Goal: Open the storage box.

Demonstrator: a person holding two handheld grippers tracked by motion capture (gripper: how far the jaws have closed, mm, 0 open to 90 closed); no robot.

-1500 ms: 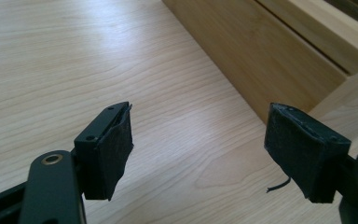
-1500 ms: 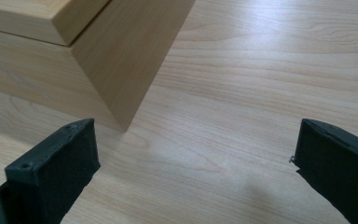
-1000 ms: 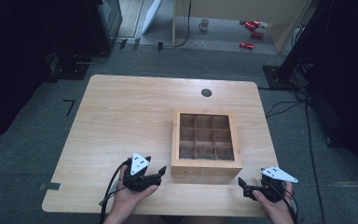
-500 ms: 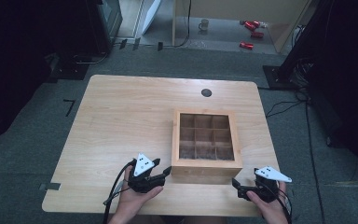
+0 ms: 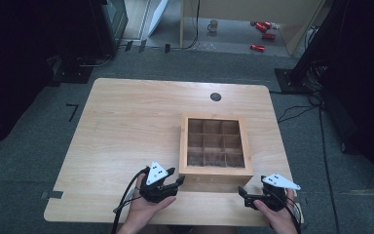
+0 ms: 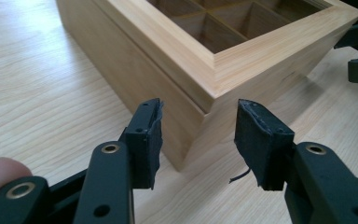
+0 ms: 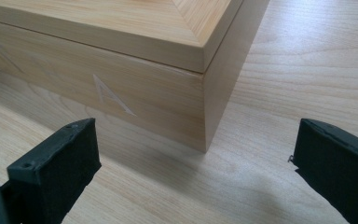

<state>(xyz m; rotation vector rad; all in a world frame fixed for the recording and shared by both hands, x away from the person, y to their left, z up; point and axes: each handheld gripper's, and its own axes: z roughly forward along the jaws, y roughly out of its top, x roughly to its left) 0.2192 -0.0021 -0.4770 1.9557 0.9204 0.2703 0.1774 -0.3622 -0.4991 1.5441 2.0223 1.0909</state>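
Wooden table (image 5: 126, 126), box (image 7: 121, 88) bearing carved "A"

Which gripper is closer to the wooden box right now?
Left. The left gripper sits at the wooden box's near left corner, jaws open around it; the right gripper is a little off the near right corner.

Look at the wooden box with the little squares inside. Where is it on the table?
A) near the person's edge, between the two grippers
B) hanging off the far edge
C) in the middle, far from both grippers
A: the wooden box sits near the person's edge, with the left gripper and right gripper at its two near corners.
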